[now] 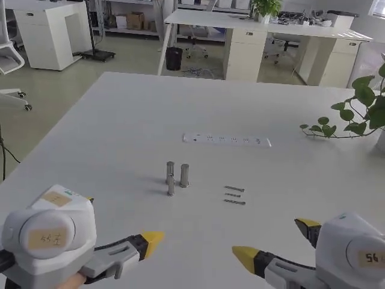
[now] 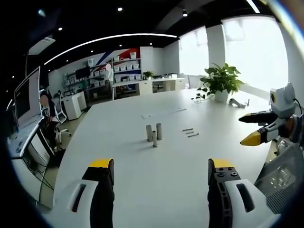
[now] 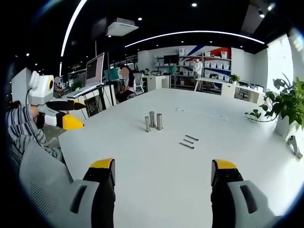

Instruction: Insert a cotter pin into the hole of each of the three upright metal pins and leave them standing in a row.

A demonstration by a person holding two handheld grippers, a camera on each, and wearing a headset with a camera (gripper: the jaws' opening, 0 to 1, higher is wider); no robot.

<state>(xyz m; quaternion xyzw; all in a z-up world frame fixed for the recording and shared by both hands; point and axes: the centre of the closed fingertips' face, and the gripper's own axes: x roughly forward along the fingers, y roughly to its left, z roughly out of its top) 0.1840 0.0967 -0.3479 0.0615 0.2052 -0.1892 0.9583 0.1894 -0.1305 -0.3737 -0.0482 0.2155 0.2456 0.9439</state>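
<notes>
We see a big white desk in a bright office. A long white power strip lies flat on it, far from us. A green plant sits at the right edge of the desk. Behind the desk there are more white tables, a rolling chair and a gray floor.

We hold the left gripper low at the near left side of the desk. Its two yellow-tipped jaws are spread wide apart and hold nothing. The right gripper is low at the near right side. Its jaws are spread wide too, with nothing between them. Both grippers point forward at the middle of the desk, well apart from the small things there. In the right gripper view a striped sleeve shows behind the left gripper.

Now we count. Three metal pins stand upright in the middle of the desk. They are bunched close together, with one in front of the other two. Near them, on their right, lie the cotter pins, flat on the desk and side by side. We think there are three, but they are tiny and hard to count. There is one power strip and one plant.
</notes>
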